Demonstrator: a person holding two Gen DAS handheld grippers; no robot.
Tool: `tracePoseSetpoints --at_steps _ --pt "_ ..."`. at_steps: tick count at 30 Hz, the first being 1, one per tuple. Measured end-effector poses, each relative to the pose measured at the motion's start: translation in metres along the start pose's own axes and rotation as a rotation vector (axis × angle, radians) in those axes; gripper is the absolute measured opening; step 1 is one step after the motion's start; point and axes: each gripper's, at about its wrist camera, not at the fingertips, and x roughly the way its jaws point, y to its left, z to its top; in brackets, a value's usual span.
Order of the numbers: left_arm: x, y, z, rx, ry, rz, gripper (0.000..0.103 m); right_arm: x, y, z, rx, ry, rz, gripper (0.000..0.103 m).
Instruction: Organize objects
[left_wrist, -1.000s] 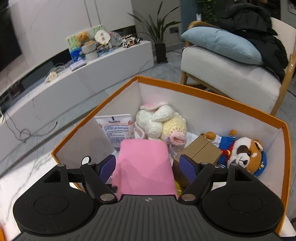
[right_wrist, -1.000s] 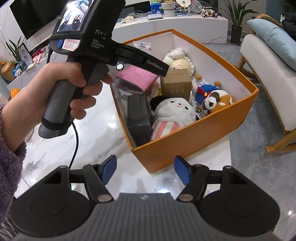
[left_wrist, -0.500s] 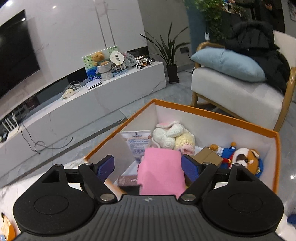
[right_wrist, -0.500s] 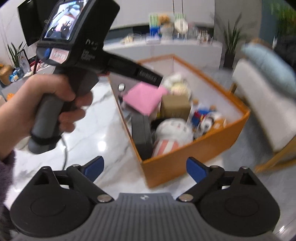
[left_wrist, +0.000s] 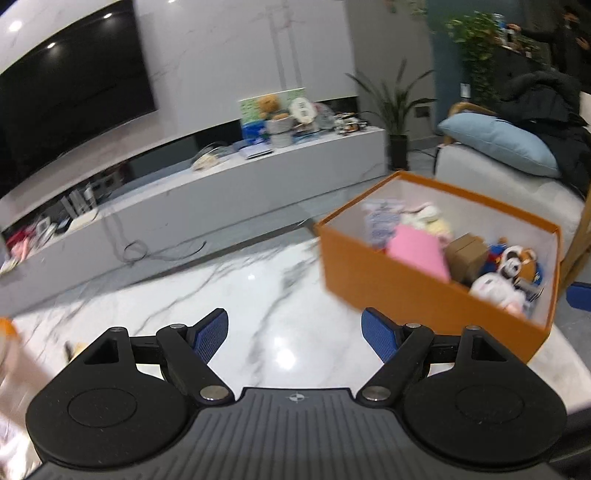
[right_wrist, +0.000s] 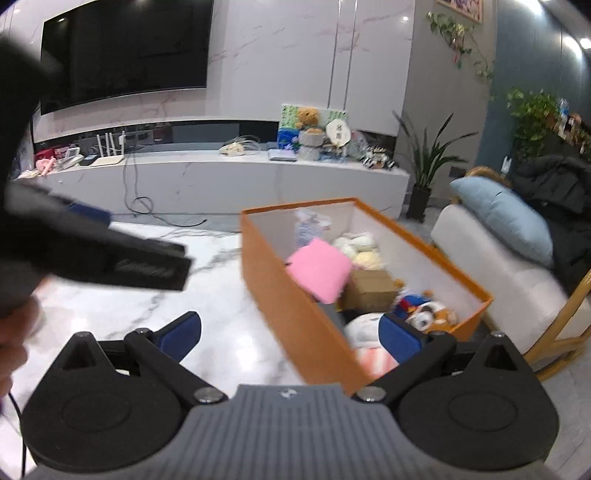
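Pink pad lies tilted inside the orange box on the white marble worktop, propped against a brown carton and other items we can only half read through the blur. We make out plush toys at the box's near end, their shapes smeared. Our left hand-held gripper stands released over bare worktop, nothing between its blue pads. Our right hand-held gripper has just been spreading and is released too, empty. In the right wrist view the left device is a dark blur, its holding hand cut off at the edge.
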Motion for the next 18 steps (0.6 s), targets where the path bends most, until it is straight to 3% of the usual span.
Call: tracePoseSetpoints --at_steps 3,5,8,13,18 --pt "-0.011 0.019 -0.017 -0.042 -0.002 0.024 0.094 0.002 0.014 0.001 0.040 0.013 0.009 0.102" --pt "-0.018 0.030 -0.028 -0.082 -0.008 0.036 0.093 0.003 0.024 0.000 0.042 0.022 -0.031 0.102" --pt "-0.022 0.037 -0.042 -0.103 0.002 -0.008 0.093 -0.006 0.037 -0.013 0.063 0.002 -0.110 0.102" --pt "-0.022 0.030 -0.063 -0.111 -0.006 -0.045 0.093 -0.013 0.032 -0.037 0.154 -0.005 -0.155 0.102" --pt "-0.023 0.020 -0.070 -0.064 0.015 -0.113 0.089 -0.015 0.030 -0.050 0.144 0.001 -0.221 0.102"
